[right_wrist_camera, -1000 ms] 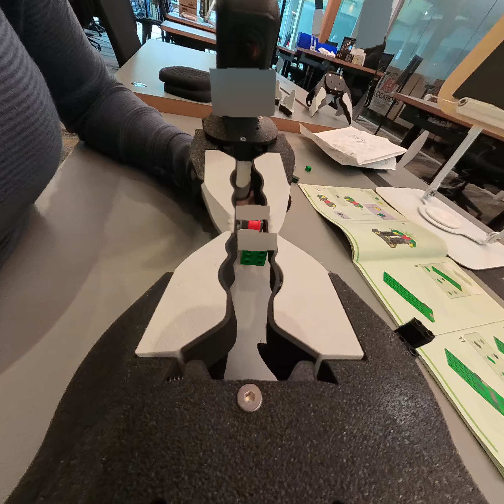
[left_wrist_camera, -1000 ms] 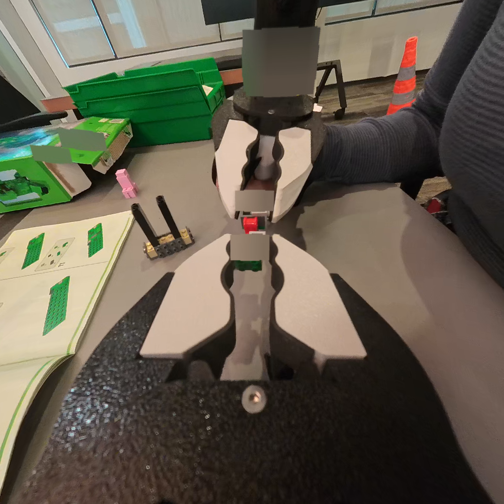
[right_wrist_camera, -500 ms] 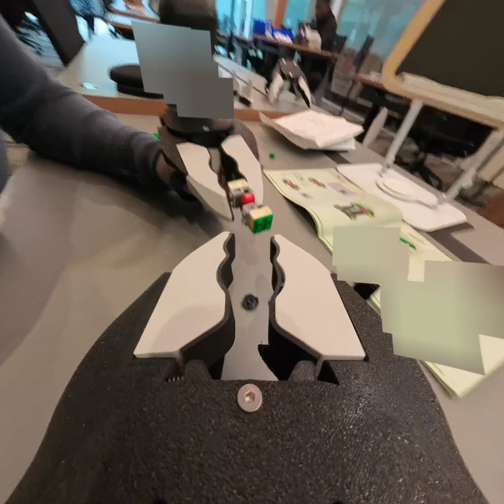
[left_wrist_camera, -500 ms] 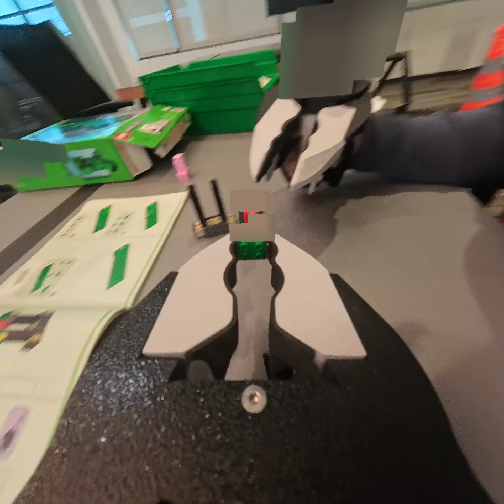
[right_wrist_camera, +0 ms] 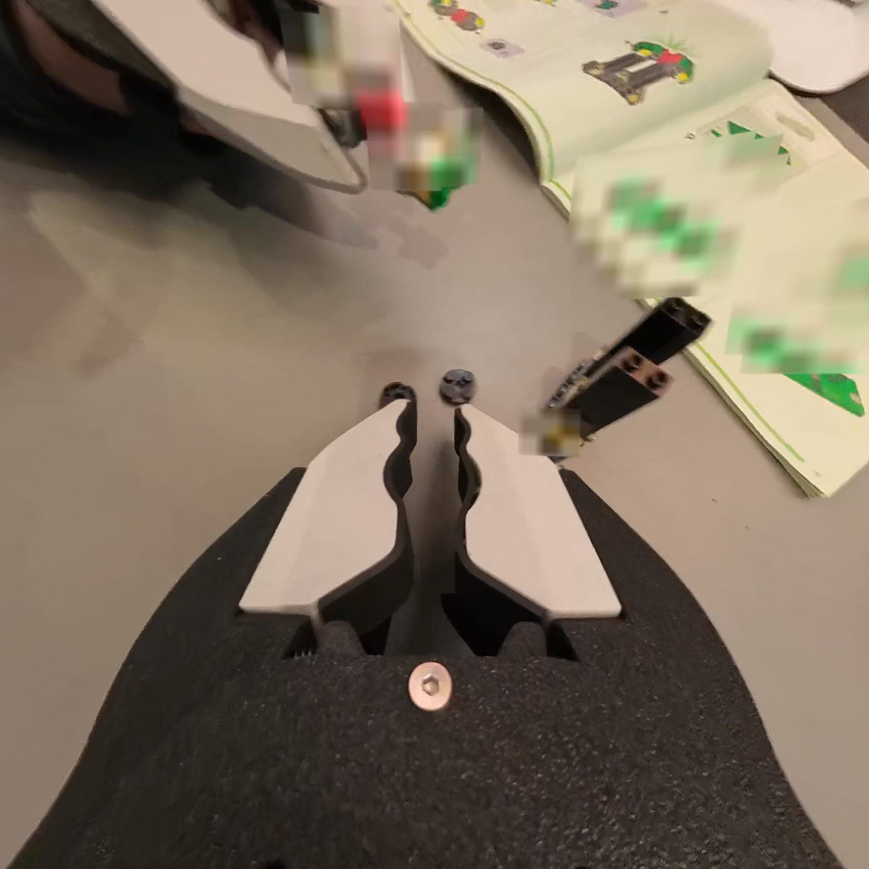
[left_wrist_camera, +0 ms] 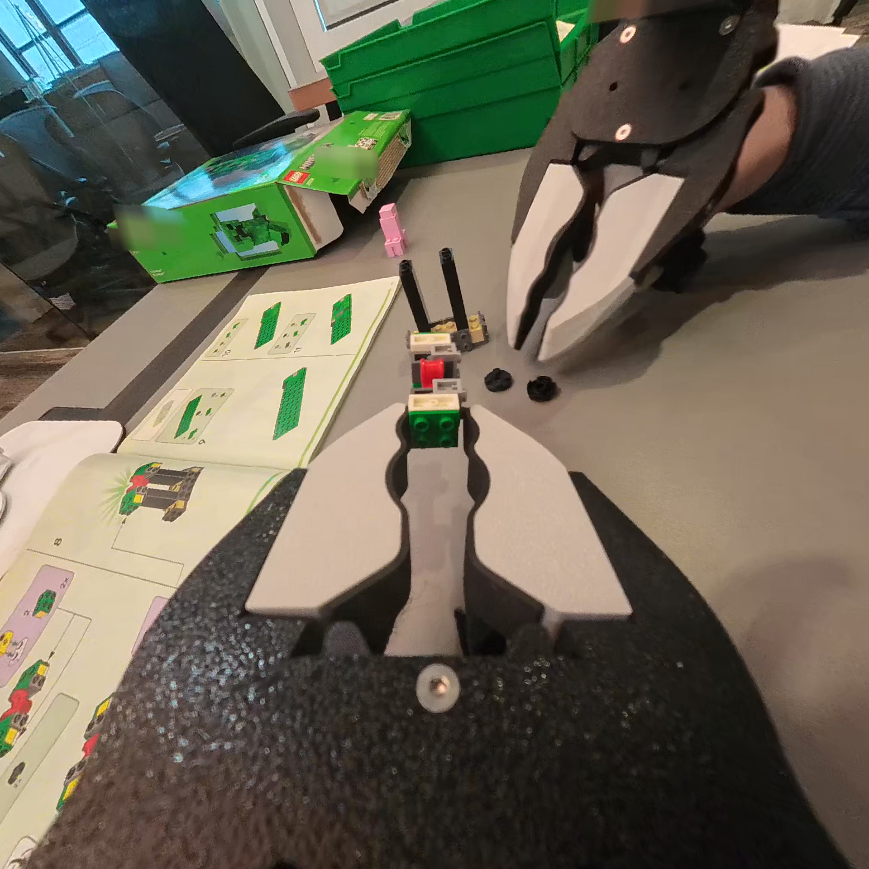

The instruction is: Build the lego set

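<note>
My left gripper (left_wrist_camera: pixel 435 413) is shut on a small lego assembly (left_wrist_camera: pixel 429 371) of green, white, grey and red bricks, gripping its green end above the table. My right gripper (right_wrist_camera: pixel 435 410) is open and empty, tips down just above the table, as the left wrist view (left_wrist_camera: pixel 529 345) also shows. Two black round pieces (right_wrist_camera: pixel 457 385) lie just past its tips; one (right_wrist_camera: pixel 397 390) sits at the left fingertip. They also show in the left wrist view (left_wrist_camera: pixel 497 379). A base with two black pillars (left_wrist_camera: pixel 446 301) stands behind them, and shows in the right wrist view (right_wrist_camera: pixel 625 376).
An open instruction booklet (left_wrist_camera: pixel 263 376) lies left of the assembly. A green lego box (left_wrist_camera: pixel 244 211) and a pink figure (left_wrist_camera: pixel 392 230) sit behind it. Green bins (left_wrist_camera: pixel 451 80) stand at the back. A person's sleeved arm (left_wrist_camera: pixel 809 141) holds the right gripper. Tip to tip, the grippers are about 9 cm apart. To reach the pink figure (left_wrist_camera: pixel 392 230) in a straight line is about 20 cm for my right fingers, about 25 cm for my left.
My right gripper let go of the assembly, pulled away and swung down to the table by the black round pieces. My left gripper kept the assembly and turned toward the booklet.
</note>
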Available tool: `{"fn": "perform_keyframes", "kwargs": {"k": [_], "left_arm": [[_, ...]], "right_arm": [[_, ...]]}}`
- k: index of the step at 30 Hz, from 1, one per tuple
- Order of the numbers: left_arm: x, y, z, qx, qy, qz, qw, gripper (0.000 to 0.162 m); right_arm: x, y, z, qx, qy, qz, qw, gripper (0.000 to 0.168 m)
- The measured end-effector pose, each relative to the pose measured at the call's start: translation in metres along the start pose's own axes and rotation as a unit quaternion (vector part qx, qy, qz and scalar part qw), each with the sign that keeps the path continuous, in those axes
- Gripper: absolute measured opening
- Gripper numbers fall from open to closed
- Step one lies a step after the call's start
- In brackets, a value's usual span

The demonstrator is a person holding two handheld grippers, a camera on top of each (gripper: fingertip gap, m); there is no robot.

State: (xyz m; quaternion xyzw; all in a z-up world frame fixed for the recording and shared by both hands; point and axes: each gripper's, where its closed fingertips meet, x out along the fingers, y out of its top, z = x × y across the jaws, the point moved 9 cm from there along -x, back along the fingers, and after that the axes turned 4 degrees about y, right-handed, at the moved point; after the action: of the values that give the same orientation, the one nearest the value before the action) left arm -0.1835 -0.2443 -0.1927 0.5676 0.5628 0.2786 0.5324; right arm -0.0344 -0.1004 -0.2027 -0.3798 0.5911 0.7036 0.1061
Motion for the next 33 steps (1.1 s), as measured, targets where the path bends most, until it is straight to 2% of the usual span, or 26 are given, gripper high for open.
{"fn": "perform_keyframes", "kwargs": {"k": [4,9,17,25,33], "left_arm": [[0.000,0.000,0.000,0.003,0.003,-0.001,1.000,0.020],[0.002,0.000,0.003,0.017,-0.003,-0.005,1.000,0.020],[0.002,-0.001,0.004,0.025,-0.015,-0.006,1.000,0.020],[0.003,-0.001,0.005,0.030,-0.016,-0.007,0.999,0.020],[0.003,-0.001,0.005,0.032,-0.014,-0.006,0.999,0.020]], "right_arm": [[0.008,0.001,0.005,0.043,-0.034,-0.004,0.999,0.014],[0.016,0.005,0.003,0.009,-0.060,-0.023,0.998,0.013],[0.016,0.005,0.009,0.021,-0.024,-0.016,0.999,0.018],[0.017,0.006,0.008,0.026,-0.034,-0.031,0.999,0.017],[0.010,0.011,0.009,0.096,-0.080,-0.040,0.991,0.013]]}}
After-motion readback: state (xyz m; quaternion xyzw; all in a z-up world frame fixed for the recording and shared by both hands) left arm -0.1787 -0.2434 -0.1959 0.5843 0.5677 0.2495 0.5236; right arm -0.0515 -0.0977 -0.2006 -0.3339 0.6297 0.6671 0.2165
